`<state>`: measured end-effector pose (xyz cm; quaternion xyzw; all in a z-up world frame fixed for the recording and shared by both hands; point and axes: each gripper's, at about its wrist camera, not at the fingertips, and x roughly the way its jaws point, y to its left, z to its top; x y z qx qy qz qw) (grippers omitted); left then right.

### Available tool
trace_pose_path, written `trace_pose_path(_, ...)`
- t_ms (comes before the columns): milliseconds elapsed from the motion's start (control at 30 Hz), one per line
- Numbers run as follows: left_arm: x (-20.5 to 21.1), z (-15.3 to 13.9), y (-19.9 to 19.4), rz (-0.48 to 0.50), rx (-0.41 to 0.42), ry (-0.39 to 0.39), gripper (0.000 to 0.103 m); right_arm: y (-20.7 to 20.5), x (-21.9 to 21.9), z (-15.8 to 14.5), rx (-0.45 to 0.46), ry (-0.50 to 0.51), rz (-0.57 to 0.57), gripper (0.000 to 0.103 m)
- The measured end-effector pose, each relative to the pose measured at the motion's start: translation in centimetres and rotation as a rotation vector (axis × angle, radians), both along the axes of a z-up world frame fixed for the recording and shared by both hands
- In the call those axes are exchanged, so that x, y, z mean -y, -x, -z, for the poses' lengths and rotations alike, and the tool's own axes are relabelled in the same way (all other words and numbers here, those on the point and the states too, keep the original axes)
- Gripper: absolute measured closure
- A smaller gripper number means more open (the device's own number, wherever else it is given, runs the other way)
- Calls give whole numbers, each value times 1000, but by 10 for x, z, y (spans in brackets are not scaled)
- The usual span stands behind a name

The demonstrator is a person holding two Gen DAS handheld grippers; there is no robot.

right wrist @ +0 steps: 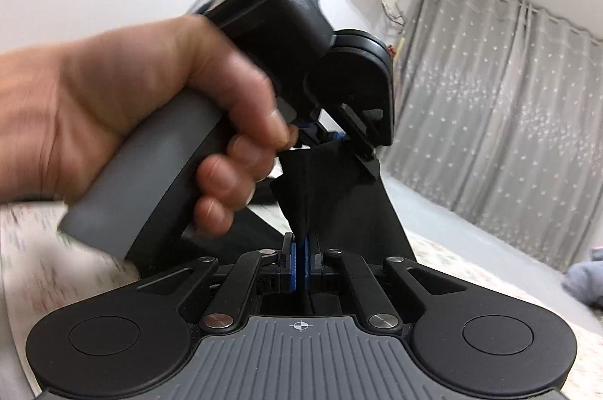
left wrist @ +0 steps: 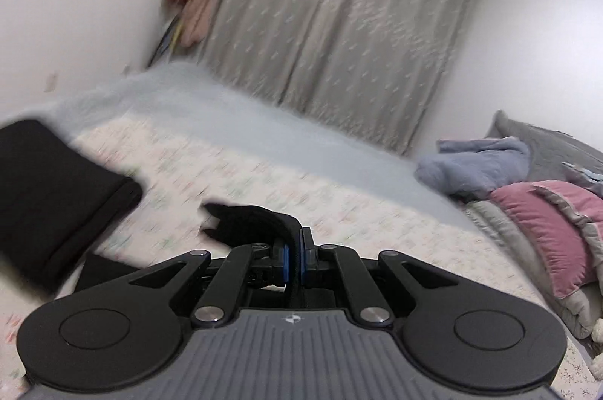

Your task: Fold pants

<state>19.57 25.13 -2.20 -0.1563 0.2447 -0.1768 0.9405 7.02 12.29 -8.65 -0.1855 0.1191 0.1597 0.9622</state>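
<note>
Above bed's point(left wrist: 226, 151) near edge: both clamping black pants point(right wrist: 331, 196) — left gripper point(left wrist: 296, 257) and right gripper point(right wrist: 300, 266) pinched tight, fabric stretching between, left higher.

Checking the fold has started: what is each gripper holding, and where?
Both pinch the black pants: left gripper and right gripper each shut on a fabric edge.

— What did we see of the pants point(right wrist: 331, 196)?

— Black, soft cloth, lifted off the bed. One edge ran taut between the two tongs, pinched in each.

— And the rest?

— A folded black slab point(left wrist: 56, 200) lay flat, well left of the left tongs; whether it joined, we couldn't tell.
</note>
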Motion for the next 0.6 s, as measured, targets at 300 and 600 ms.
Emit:
trace_pose_path(300, -33, 47, -29, -87, -278, 15, 76, -1, -12, 31, -250, 3, -84, 100)
trace_pose_path(600, -30, 61, -49, -118, -353, -4, 98, 3, -14, 35, -351, -25, -115, 100)
